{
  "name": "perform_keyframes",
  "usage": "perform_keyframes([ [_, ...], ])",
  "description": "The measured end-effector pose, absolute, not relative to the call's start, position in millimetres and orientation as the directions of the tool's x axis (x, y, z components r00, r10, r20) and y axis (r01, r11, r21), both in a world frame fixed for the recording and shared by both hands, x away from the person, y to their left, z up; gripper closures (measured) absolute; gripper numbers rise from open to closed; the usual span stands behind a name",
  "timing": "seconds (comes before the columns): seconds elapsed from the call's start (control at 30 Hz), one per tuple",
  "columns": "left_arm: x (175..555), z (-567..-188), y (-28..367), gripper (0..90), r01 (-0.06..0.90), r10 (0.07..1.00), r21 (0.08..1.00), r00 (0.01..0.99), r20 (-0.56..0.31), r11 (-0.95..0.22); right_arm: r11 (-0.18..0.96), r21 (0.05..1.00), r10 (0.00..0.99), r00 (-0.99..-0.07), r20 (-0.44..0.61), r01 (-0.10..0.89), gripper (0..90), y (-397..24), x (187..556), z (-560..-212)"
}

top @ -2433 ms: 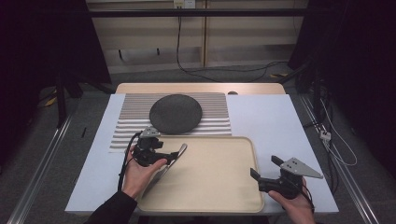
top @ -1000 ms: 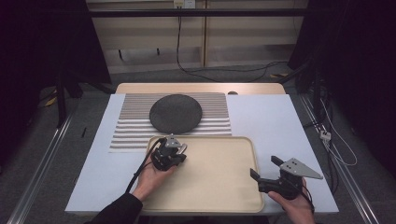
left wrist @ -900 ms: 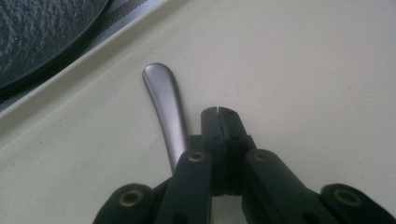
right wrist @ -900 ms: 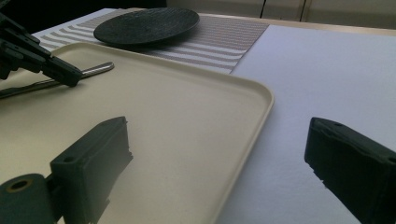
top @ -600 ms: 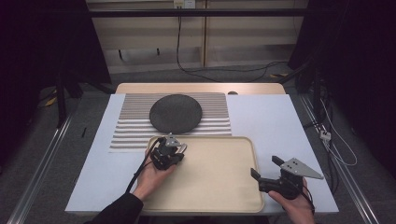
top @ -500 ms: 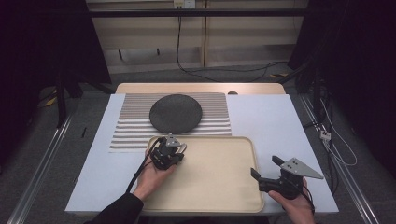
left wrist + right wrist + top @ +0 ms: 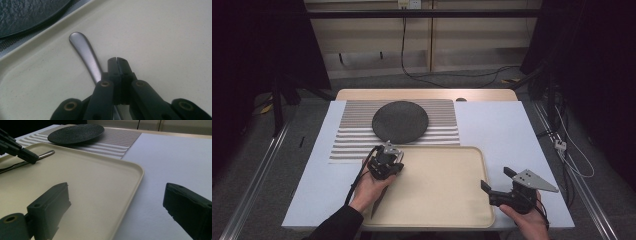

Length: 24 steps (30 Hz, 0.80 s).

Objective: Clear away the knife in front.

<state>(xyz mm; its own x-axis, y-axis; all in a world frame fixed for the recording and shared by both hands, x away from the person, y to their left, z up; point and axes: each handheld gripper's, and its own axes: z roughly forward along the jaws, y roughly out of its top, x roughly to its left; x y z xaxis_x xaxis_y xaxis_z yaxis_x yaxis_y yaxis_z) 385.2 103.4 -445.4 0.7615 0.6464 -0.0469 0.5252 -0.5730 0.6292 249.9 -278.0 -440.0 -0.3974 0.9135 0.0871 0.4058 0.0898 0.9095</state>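
One utensil: a metal piece of cutlery [image 7: 86, 55] is lying on the tray [image 7: 447, 210], at its far left corner, handle end pointing toward the plate [image 7: 400, 121].
Left tongs [image 7: 116, 60]: pressed together, emptily resting just beside the handle.
Right tongs [image 7: 117, 202]: gaping apart, hovering over the tray's right rim.
Progress: placement is looking done; withdrawal remaining.

open jaws astride tray rim [image 7: 135, 173]
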Motion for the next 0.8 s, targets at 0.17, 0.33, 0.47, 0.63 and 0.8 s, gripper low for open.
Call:
perform_keyframes([
  [0.17,385.1,-444.8,110.2,90.0,0.538,0.652,0.623,0.756,-0.058,-0.568,0.094,0.911,0.912,-0.401,0.082,0.401,6.9,-277.8,249.7,-439.9],
  [0.33,385.5,-444.4,118.7,90.0,0.558,0.671,0.618,0.738,-0.066,-0.553,0.093,0.91,0.911,-0.403,0.086,0.404,6.9,-277.7,250.0,-440.0],
  [0.47,385.7,-444.1,126.0,90.0,0.571,0.681,0.616,0.729,-0.076,-0.543,0.09,0.91,0.911,-0.402,0.088,0.404,6.9,-277.3,250.5,-440.0],
  [0.63,382.5,-443.3,130.1,90.0,0.587,0.689,0.609,0.719,-0.09,-0.533,0.092,0.911,0.911,-0.403,0.086,0.403,6.9,-277.0,250.9,-440.0],
  [0.8,381.5,-442.0,136.5,90.0,0.594,0.69,0.596,0.718,-0.089,-0.541,0.097,0.91,0.911,-0.405,0.082,0.403,6.9,-277.0,251.4,-440.1],
])
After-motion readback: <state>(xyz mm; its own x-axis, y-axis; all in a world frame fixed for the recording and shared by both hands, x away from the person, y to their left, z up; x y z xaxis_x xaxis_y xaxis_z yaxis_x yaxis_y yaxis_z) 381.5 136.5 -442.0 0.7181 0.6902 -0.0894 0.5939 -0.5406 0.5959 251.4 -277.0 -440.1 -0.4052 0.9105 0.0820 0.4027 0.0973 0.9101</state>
